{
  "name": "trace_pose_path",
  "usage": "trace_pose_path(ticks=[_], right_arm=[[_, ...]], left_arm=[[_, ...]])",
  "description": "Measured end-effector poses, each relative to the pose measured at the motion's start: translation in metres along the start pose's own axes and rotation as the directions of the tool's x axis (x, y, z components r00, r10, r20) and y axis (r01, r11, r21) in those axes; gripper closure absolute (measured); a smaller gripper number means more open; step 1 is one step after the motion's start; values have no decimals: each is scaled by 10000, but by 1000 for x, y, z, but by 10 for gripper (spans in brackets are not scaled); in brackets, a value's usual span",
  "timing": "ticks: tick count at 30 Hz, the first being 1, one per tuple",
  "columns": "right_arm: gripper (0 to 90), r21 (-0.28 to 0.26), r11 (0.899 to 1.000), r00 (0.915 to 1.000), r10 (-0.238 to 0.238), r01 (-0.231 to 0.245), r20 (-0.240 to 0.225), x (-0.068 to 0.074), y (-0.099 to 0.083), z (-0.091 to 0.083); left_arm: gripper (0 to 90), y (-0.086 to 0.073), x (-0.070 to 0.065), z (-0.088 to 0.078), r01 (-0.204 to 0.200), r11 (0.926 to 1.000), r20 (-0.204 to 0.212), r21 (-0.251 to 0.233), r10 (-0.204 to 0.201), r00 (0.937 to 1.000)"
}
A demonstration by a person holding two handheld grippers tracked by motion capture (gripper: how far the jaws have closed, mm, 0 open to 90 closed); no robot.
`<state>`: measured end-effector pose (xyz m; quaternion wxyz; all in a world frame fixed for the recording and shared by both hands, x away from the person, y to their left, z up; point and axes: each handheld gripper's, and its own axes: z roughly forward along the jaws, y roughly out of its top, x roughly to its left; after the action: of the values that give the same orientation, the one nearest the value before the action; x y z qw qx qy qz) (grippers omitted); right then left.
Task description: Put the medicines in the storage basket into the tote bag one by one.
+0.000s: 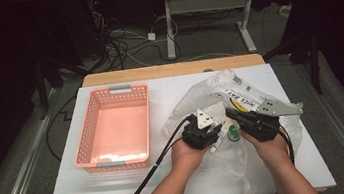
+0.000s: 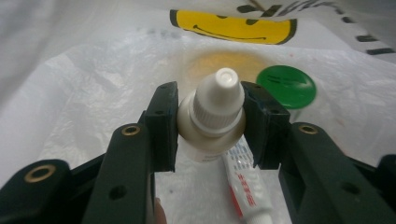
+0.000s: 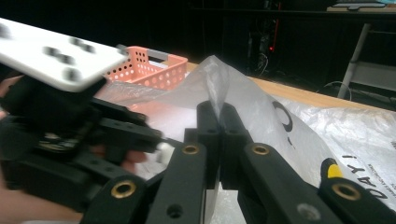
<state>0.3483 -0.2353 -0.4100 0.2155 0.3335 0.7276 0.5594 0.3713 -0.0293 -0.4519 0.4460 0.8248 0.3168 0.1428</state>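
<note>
While my right gripper (image 3: 219, 122) is pinching the thin clear plastic bag (image 3: 261, 116) and my left gripper (image 2: 211, 122) is clamping the small white dropper bottle (image 2: 212, 116), the smooth round bottle is risking slipping out or snagging on the film.

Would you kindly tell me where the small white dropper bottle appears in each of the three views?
High view: white dropper bottle lies centre-low, at the left gripper.
Left gripper view: dead centre, clamped between the jaws.
Right gripper view: a white bit at left, probably it.
Shared landmark: plastic bag.
</note>
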Motion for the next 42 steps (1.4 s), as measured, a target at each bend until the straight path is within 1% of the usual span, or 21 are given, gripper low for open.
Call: trace_pose_path(ticks=[3, 4, 8, 10, 13, 16, 18, 19, 20, 21, 22, 23, 24, 25, 26, 28, 31, 32, 35, 38, 42], right_arm=[[900, 0, 9999, 9999, 114, -114, -69, 1, 0, 1], [900, 17, 10000, 9999, 70, -70, -97, 1, -1, 1], [900, -29, 9999, 9999, 107, -107, -83, 0, -1, 0], [900, -51, 9999, 9999, 90, -90, -73, -1, 0, 0], [900, -67, 9999, 9999, 123, -123, -87, 0, 0, -2], [900, -103, 9999, 9999, 96, -97, -95, -1, 0, -4], [900, -85, 9999, 9999, 144, -145, -84, -1, 0, -4], [900, -81, 9999, 9999, 139, -140, -88, -1, -1, -3], [900, -80, 9999, 9999, 123, -124, -99, -1, -1, -3], [900, -69, 9999, 9999, 130, -130, -104, -1, -1, -4], [900, -67, 9999, 9998, 153, -154, -103, -2, -1, -4], [900, -73, 9998, 9998, 165, -165, -98, -2, -1, -4], [900, -84, 9999, 9999, 125, -126, -106, -2, -1, -5], [900, -87, 9999, 9999, 103, -104, -118, -2, -1, -5], [900, -95, 9999, 9999, 73, -74, -105, -1, -1, -5], [900, -89, 10000, 9999, 21, -22, -106, 0, 0, -5], [900, -81, 10000, 9999, -4, 3, -127, 2, 0, -6], [900, -73, 10000, 9999, -20, 19, -124, 2, 0, -6], [900, -57, 9999, 9999, -86, 85, -143, 4, 0, -6], [900, -40, 9999, 9998, -139, 138, -149, 6, 0, -6], [900, 19, 9998, 9996, -213, 213, -168, 8, 0, -7]], left_arm=[[577, 0, 3, 13, 32, 9997, -29, 246, -32, 10000], [576, 0, 4, 17, 70, 9995, -72, 295, -68, 10000], [576, -2, 8, 26, 243, 9987, -124, 458, -238, 9996], [576, -3, 10, 29, 406, 9981, -51, 472, -404, 9992], [576, -3, 11, 31, 450, 9980, 49, 436, -453, 9990], [576, -2, 13, 33, 619, 9972, 161, 411, -626, 9979], [570, -2, 14, 34, 623, 9973, 216, 388, -632, 9978], [560, -1, 13, 34, 616, 9975, 229, 349, -624, 9978], [516, -1, 13, 34, 609, 9976, 178, 322, -615, 9979], [475, -1, 12, 33, 541, 9980, 43, 330, -543, 9985], [439, 0, 11, 32, 501, 9982, 17, 336, -502, 9987], [425, 0, 10, 30, 506, 9980, 82, 368, -509, 9987], [424, 0, 8, 29, 441, 9982, 76, 410, -445, 9990], [398, 0, 7, 27, 377, 9983, 75, 439, -380, 9992], [391, 0, 6, 24, 329, 9987, 148, 397, -336, 9993], [390, -1, 3, 18, 325, 9991, 198, 258, -331, 9993], [390, -5, 0, 6, 371, 9993, 440, -39, -369, 9984], [390, -6, -1, 3, 316, 9995, 456, -57, -313, 9985], [390, -12, -3, -6, 372, 9993, 622, -31, -369, 9974], [391, -19, -6, -16, 342, 9994, 742, -62, -337, 9967], [391, -30, -11, -29, 193, 9998, 769, -35, -190, 9969]])
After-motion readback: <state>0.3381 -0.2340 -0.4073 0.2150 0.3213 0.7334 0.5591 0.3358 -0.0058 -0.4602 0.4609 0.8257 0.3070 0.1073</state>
